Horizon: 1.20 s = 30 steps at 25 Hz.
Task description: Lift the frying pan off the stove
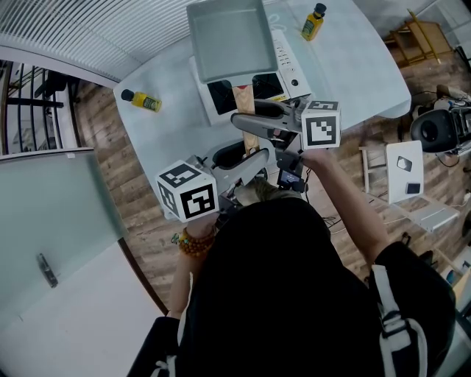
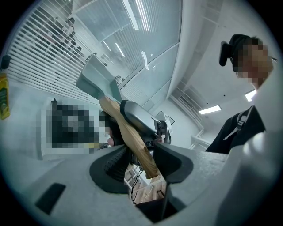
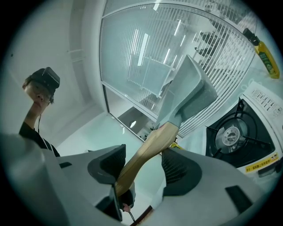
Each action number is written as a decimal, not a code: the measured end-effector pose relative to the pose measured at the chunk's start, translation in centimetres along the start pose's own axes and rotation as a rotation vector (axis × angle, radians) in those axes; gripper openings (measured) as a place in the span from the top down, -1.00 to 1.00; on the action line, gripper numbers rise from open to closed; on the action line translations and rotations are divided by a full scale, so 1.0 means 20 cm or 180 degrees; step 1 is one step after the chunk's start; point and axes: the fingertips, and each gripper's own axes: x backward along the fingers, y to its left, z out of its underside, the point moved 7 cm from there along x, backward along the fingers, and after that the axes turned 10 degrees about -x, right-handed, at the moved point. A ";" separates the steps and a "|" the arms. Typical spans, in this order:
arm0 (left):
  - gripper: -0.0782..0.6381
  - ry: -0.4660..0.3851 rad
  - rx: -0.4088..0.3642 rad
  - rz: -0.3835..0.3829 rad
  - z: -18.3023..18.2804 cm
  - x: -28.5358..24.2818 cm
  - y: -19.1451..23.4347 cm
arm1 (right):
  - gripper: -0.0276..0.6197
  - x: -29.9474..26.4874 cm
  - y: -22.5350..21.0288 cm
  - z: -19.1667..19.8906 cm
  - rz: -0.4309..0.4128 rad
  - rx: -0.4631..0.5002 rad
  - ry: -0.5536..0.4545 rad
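The frying pan (image 1: 227,37) is square and grey with a wooden handle (image 1: 245,99). It hangs tilted in the air above the white stove (image 1: 294,70) and its black burner (image 1: 221,94). My right gripper (image 1: 254,124) is shut on the handle, closer to the pan. My left gripper (image 1: 246,156) is shut on the handle's end. In the left gripper view the handle (image 2: 137,145) runs between the jaws up to the pan (image 2: 97,81). In the right gripper view the handle (image 3: 141,154) crosses the jaws, the pan (image 3: 188,95) is above, and the burner (image 3: 232,137) lies below right.
The stove stands on a pale table (image 1: 353,66). A yellow bottle (image 1: 143,101) lies on the table's left and another (image 1: 313,22) stands at the far right. A white stool (image 1: 405,169) and other gear stand on the wooden floor to the right.
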 end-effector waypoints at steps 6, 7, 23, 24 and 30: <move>0.26 -0.0027 0.0003 0.0001 0.00 0.00 0.00 | 0.19 0.00 0.00 0.00 -0.0035 -0.0024 -0.0051; 0.26 -0.0027 0.0000 -0.0001 0.00 0.00 0.00 | 0.19 0.00 0.00 0.00 -0.0042 -0.0028 -0.0061; 0.26 0.0048 -0.0016 -0.0061 0.01 -0.01 0.01 | 0.20 0.00 -0.03 0.00 -0.0023 -0.0047 -0.0039; 0.26 0.0049 -0.0015 -0.0062 0.01 -0.01 0.01 | 0.20 0.00 -0.03 0.00 -0.0021 -0.0042 -0.0035; 0.26 0.0064 -0.0025 -0.0074 0.01 -0.02 0.02 | 0.20 0.00 -0.04 0.00 -0.0024 -0.0030 -0.0044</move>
